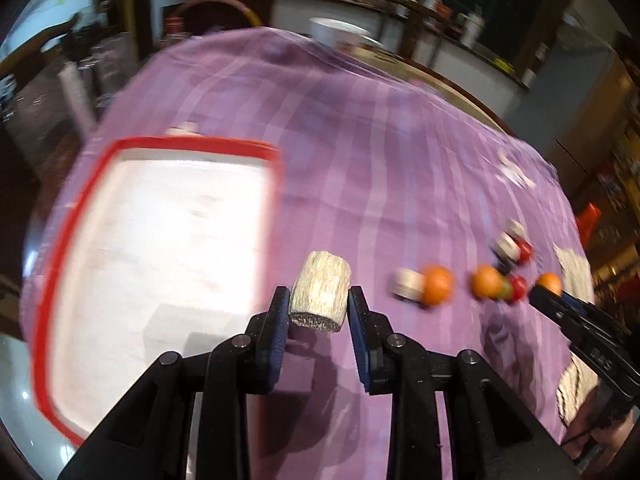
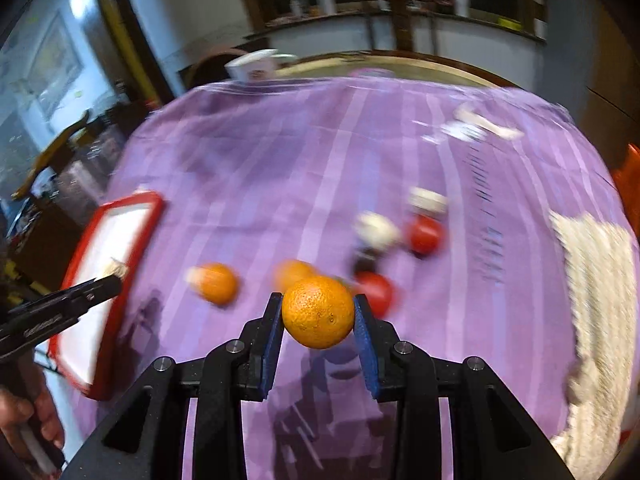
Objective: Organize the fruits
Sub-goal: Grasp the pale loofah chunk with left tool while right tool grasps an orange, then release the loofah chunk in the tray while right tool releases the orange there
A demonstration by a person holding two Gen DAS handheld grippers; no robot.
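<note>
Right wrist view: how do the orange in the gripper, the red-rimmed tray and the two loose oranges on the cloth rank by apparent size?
1. Red-rimmed tray
2. Held orange, though it is nearest the camera, which inflates it
3. The two loose oranges: blurred and alike, one partly hidden, so I won't rank them.

A purple striped cloth [image 2: 320,168] covers the round worktop [image 2: 384,62], whose wooden rim shows bare at the far edge. At that far edge, just past the cloth, stands a white bowl [image 2: 260,65]. Behind the worktop runs a long counter [image 2: 460,36] crowded with blurred jars and bottles. A framed picture [image 2: 52,64] hangs on the wall left of the worktop.
</note>
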